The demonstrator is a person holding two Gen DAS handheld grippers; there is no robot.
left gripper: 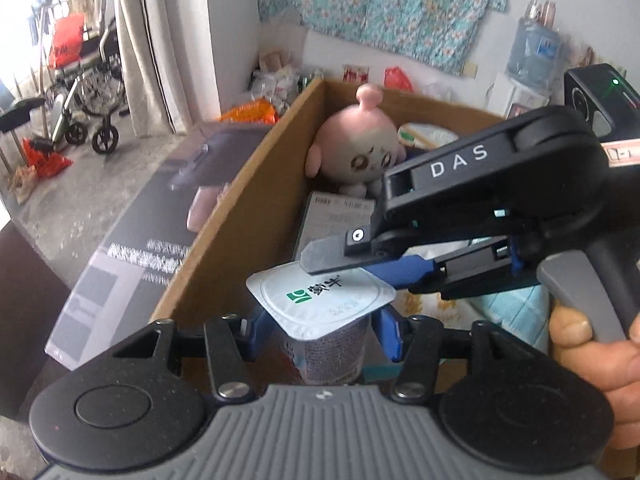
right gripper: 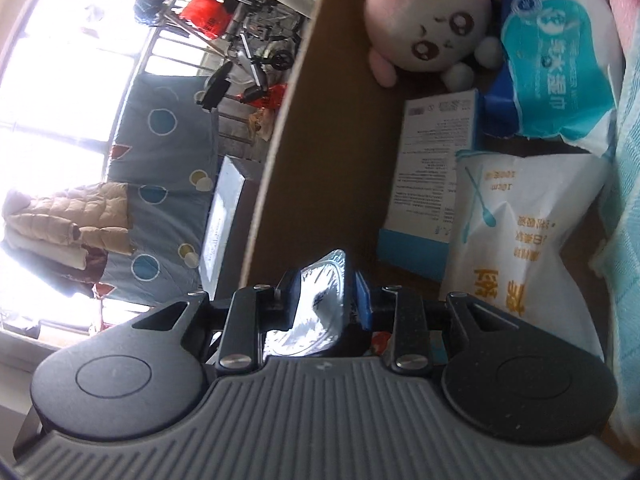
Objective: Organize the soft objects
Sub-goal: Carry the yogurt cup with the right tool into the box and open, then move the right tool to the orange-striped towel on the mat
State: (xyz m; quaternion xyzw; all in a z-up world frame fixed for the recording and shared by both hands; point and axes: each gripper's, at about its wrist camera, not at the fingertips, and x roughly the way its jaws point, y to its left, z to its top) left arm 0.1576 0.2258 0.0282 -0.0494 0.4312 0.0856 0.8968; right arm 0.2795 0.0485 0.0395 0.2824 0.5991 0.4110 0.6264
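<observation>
My left gripper [left gripper: 320, 332] is shut on a yogurt cup [left gripper: 324, 312] with a white foil lid and holds it upright over the cardboard box [left gripper: 224, 248]. My right gripper [left gripper: 320, 258] comes in from the right, its fingers closed on the lid's far edge; in its own view the gripper [right gripper: 326, 300] pinches the shiny lid [right gripper: 320, 304]. A pink plush doll [left gripper: 360, 148] lies at the box's far end and also shows in the right wrist view [right gripper: 428, 28].
The box also holds a printed white carton [right gripper: 428, 172], a blue wet-wipes pack [right gripper: 560, 60], a white snack bag [right gripper: 520, 224] and a light-blue towel [right gripper: 628, 200]. A dark flat box [left gripper: 132, 232] lies left of it. A wheelchair [left gripper: 88, 80] stands beyond.
</observation>
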